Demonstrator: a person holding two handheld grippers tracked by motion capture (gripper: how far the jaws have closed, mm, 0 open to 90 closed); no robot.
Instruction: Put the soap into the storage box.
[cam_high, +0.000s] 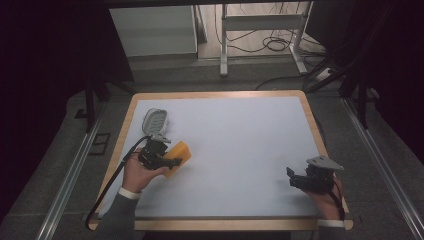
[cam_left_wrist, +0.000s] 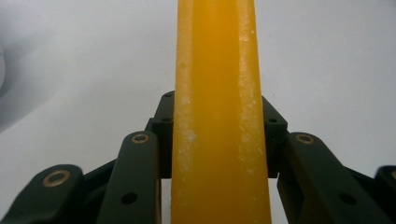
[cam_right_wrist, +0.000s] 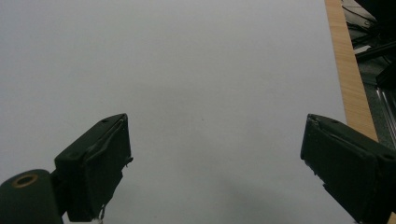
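Observation:
An orange-yellow block (cam_high: 179, 156), flat and slab-like, is held at the table's left side. My left gripper (cam_high: 167, 161) is shut on the block, and in the left gripper view the block (cam_left_wrist: 217, 116) stands edge-on between the two black jaws, which press on both its faces. A grey oval mesh object (cam_high: 155, 120) lies just beyond the left hand. My right gripper (cam_high: 295, 178) rests near the front right of the white table top (cam_high: 240, 145), and in the right gripper view its fingers (cam_right_wrist: 100, 163) stand wide apart with nothing between them.
The table has a wooden rim (cam_high: 313, 120), seen also as a wooden rim (cam_right_wrist: 350, 74) at the right of the right gripper view. A white metal stand (cam_high: 260, 30) and cables lie on the floor beyond the table.

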